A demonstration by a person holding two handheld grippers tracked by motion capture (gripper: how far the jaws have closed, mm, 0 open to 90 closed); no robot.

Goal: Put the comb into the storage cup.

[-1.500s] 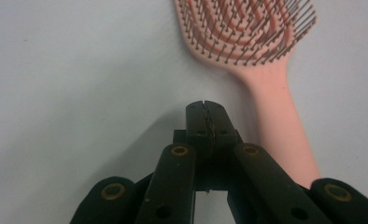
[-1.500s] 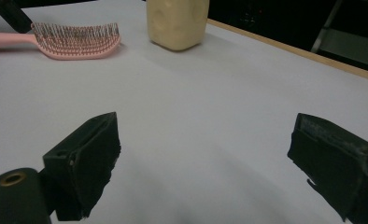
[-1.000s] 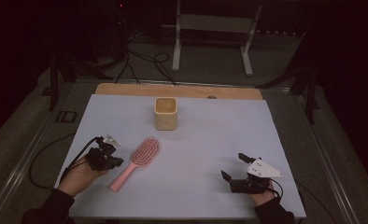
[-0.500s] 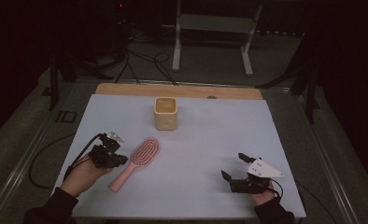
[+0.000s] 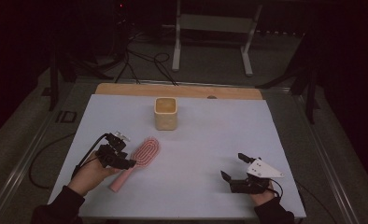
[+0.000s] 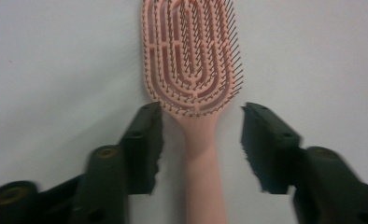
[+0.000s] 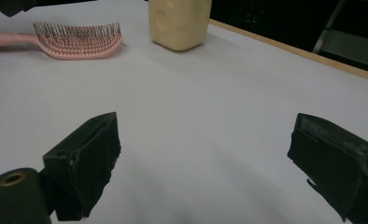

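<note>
Since the earlier frame, the left tool [image 5: 126,163] has slid right over the brush [image 5: 136,161] handle, its jaws just opening; they now straddle the handle, pads apart from it. Bristles up, the brush lies near left on the white worktop [image 5: 210,140]. Near right, the right tool [image 5: 234,171] rests wide, holding nothing. A cup [image 5: 166,113] stands far centre. Dark floor, cables and a stand lie beyond.

Pale yellow, square-mouthed cup [image 5: 166,113] upright on a white tabletop [image 5: 210,140], wooden strip [image 5: 177,91] along its far edge; metal stand [image 5: 212,32] behind.
</note>
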